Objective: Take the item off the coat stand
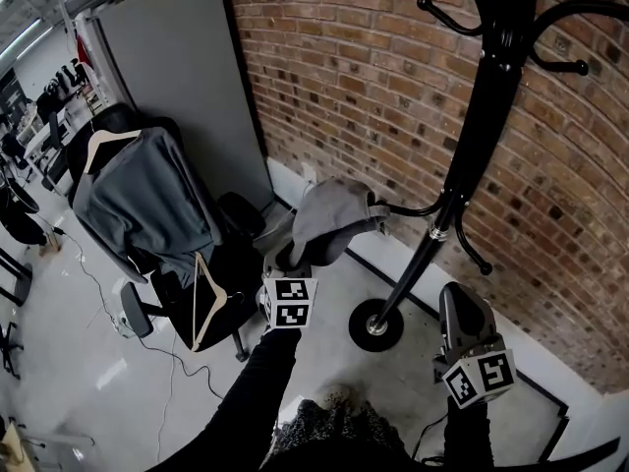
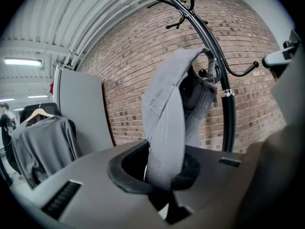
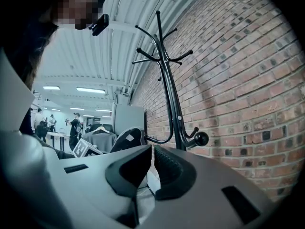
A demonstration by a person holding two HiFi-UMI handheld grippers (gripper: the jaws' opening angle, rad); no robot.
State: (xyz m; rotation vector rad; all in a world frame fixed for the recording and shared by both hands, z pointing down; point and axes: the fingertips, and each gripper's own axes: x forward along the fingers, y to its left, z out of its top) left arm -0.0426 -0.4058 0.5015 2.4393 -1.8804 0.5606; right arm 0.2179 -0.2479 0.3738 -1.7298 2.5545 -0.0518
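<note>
A grey cap [image 1: 329,214] sticks out sideways from a low hook of the black coat stand [image 1: 482,136], its rear end at the hook's tip. My left gripper [image 1: 291,265] comes up from below and is shut on the cap's brim. In the left gripper view the brim [image 2: 167,128] stands pinched between the jaws of the left gripper [image 2: 164,178], with the coat stand [image 2: 224,94] behind it. My right gripper [image 1: 462,303] is shut on nothing, to the right of the stand's base. In the right gripper view, past the right gripper [image 3: 152,168], are the coat stand [image 3: 169,94] and the cap [image 3: 126,140].
A brick wall [image 1: 373,77] runs behind the stand, whose round base [image 1: 375,325] rests on the floor. To the left stand a grey partition [image 1: 187,77] and an office chair with a grey garment [image 1: 147,200] on a hanger. A wooden hanger [image 1: 208,303] leans there.
</note>
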